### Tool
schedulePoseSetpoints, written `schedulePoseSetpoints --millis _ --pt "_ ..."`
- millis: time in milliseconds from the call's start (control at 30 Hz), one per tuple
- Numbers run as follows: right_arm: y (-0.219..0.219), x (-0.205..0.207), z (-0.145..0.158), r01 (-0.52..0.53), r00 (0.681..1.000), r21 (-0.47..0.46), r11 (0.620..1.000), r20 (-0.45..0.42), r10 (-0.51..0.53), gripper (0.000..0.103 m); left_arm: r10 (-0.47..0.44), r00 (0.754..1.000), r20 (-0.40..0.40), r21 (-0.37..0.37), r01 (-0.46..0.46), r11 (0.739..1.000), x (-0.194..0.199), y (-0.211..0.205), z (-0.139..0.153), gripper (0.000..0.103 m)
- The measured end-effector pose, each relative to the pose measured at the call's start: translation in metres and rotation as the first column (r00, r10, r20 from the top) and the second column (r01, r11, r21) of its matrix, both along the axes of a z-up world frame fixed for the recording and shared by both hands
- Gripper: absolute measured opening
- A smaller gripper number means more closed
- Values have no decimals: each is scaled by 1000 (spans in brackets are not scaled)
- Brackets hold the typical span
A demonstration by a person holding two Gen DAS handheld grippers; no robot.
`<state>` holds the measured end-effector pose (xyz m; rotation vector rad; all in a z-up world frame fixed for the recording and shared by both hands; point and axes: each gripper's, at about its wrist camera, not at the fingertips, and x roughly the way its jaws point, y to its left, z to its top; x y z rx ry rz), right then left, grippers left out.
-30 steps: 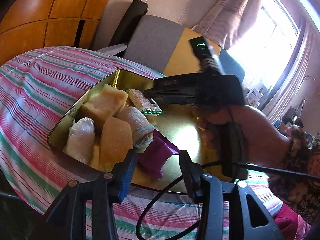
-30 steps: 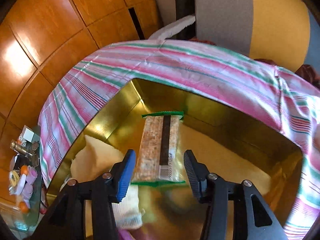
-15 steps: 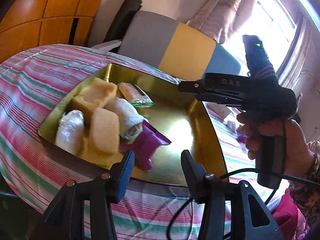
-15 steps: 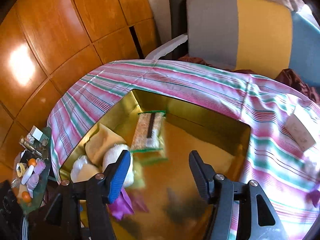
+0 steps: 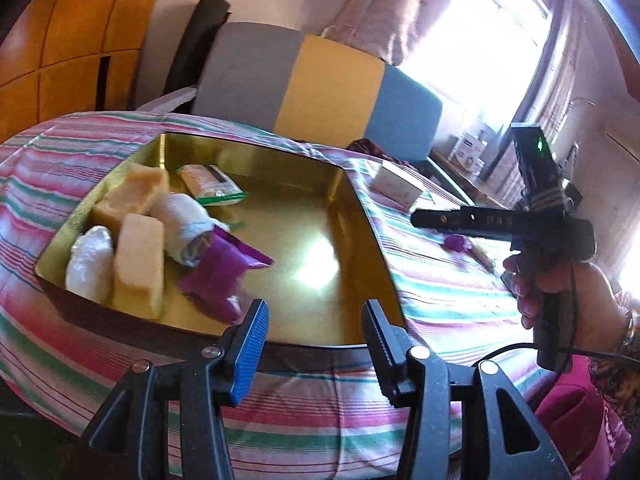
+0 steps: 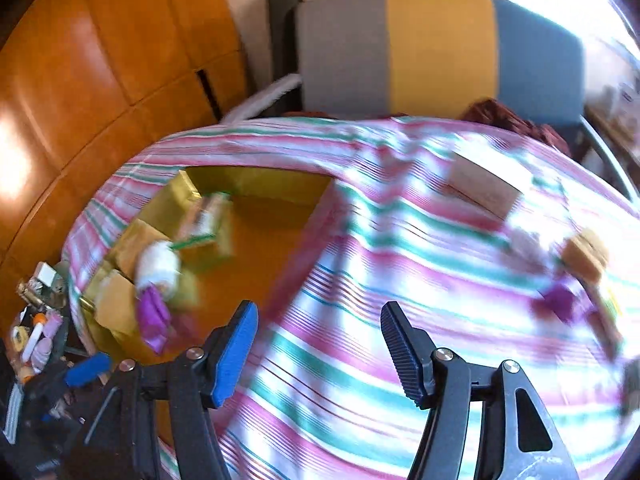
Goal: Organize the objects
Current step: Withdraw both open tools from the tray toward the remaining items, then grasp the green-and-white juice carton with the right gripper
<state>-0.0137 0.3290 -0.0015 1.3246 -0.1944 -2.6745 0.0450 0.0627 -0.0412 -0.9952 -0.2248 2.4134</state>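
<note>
A gold tin tray (image 5: 362, 216) sits on the striped tablecloth (image 5: 432, 292). It holds a green-edged snack packet (image 5: 210, 185), yellow sponge blocks (image 5: 138, 266), white wrapped rolls (image 5: 88, 268) and a purple packet (image 5: 222, 276). My left gripper (image 5: 314, 342) is open and empty at the tray's near rim. My right gripper (image 6: 320, 350) is open and empty over the cloth right of the tray (image 6: 256, 182); it also shows in the left wrist view (image 5: 416, 218). A purple item (image 6: 558, 300) and a tan item (image 6: 584, 256) lie on the cloth at right, blurred.
A pale flat box (image 6: 486, 186) lies on the cloth beyond the tray. A grey, yellow and blue chair back (image 6: 436, 48) stands behind the table. Orange wood panels (image 6: 80, 80) line the left wall. A small shelf of clutter (image 6: 32, 328) sits low left.
My right gripper left the green-edged packet in the tray, rose and swung right over the cloth. My left gripper drew back a little from the tray.
</note>
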Motion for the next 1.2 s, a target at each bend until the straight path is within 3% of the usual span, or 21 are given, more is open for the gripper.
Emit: schedulePoseSetpoints --millis 233,433,567,667,800,933,1033,1167,1200 --pt "61 36 -22 114 991 35 993 60 -116 68 -79 996 -35 -39 78 996 14 20 2 49" --pt "124 65 -42 214 964 100 972 141 -227 68 -164 986 -25 -61 162 985 27 40 -1 49" --pt "183 80 -30 325 934 151 934 101 -342 69 -197 979 -42 -81 193 978 34 51 3 49" --pt "236 85 -15 431 896 176 885 33 -443 77 -209 977 -44 -82 205 975 35 58 7 49" --pt "289 80 -22 511 847 179 841 65 -528 77 -232 972 -35 -106 227 968 37 71 9 49" --pt "317 79 -41 562 814 132 816 85 -575 73 -267 963 -43 -146 258 955 42 86 12 49" --pt "325 76 -54 553 824 93 828 90 -560 70 -297 954 -47 -168 285 944 44 97 15 49" --pt "321 64 -64 509 842 131 851 132 -523 57 -332 942 -41 -172 320 931 43 116 19 49" --pt "320 64 -65 503 844 130 855 138 -518 48 -343 938 -39 -167 332 928 42 122 21 49"
